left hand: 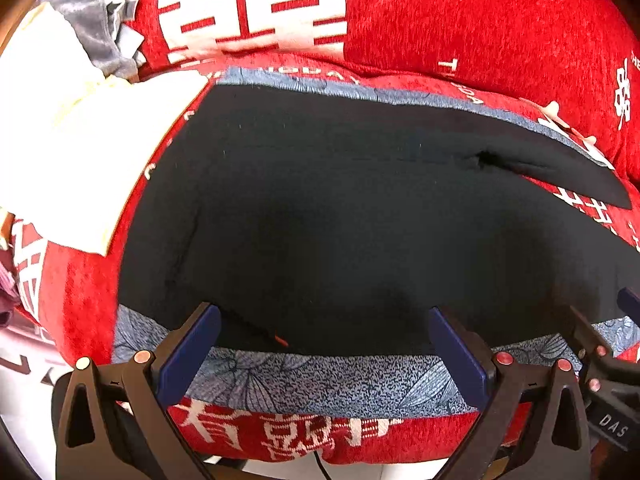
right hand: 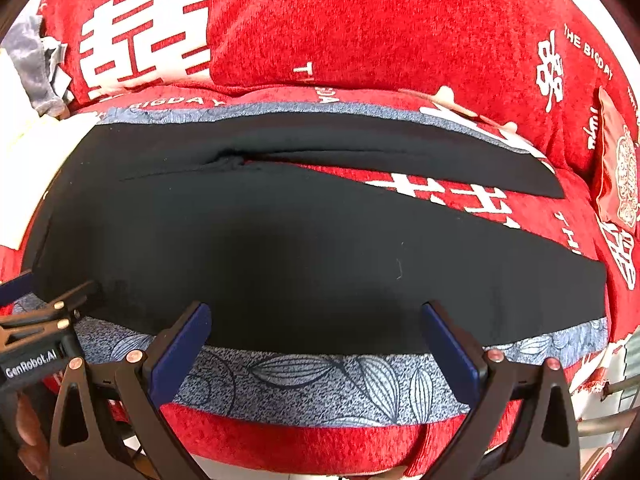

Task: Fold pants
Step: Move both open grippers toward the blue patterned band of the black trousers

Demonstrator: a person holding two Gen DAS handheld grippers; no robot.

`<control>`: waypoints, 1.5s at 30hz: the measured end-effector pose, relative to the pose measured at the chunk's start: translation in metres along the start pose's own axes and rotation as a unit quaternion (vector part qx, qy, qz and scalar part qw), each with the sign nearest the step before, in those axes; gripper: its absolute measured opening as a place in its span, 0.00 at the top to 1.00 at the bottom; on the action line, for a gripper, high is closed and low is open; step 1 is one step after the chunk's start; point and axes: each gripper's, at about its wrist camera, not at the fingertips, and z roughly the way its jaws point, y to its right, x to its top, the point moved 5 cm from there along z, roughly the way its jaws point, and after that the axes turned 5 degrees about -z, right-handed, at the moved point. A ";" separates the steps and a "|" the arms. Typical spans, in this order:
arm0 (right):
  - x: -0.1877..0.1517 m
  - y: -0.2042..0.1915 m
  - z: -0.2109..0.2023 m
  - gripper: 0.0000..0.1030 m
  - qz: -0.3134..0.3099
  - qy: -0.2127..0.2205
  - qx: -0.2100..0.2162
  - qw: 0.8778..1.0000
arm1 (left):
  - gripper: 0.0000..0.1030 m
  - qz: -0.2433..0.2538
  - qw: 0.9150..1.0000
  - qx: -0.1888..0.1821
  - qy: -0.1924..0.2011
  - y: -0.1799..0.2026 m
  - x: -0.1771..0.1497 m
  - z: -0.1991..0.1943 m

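Black pants (left hand: 320, 208) lie spread flat on a blue-grey leaf-print cloth (left hand: 320, 380) over a red sofa seat. Their two legs part toward the right, with red cover showing between them (right hand: 460, 196). My left gripper (left hand: 324, 320) is open and empty, its fingers over the pants' near edge. My right gripper (right hand: 316, 316) is open and empty, also at the near edge of the pants (right hand: 280, 240), further right. Each gripper shows at the edge of the other's view: the right one (left hand: 600, 340), the left one (right hand: 48, 304).
Red backrest cushions with white characters (right hand: 360, 32) stand behind the seat. A cream-white cloth (left hand: 60, 140) and a grey garment (left hand: 92, 20) lie at the left. A red patterned packet (right hand: 616, 176) sits at the right. The sofa's front edge is just below my grippers.
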 end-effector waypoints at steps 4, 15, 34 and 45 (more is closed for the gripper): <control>0.000 -0.005 0.001 0.00 -0.005 -0.008 -0.002 1.000 | 0.00 0.007 1.000 -0.001 0.001 0.002 0.003 -0.004; 0.035 -0.020 -0.011 0.00 -0.055 0.030 -0.004 0.998 | 0.00 0.000 1.000 -0.004 0.008 -0.004 0.018 -0.009; 0.059 -0.027 0.021 0.00 -0.060 0.011 0.011 0.998 | 0.00 0.009 1.000 -0.003 -0.007 -0.006 0.055 0.019; 0.088 -0.032 0.050 0.00 -0.072 0.005 0.019 0.997 | 0.00 0.012 1.000 0.008 -0.008 -0.003 0.089 0.042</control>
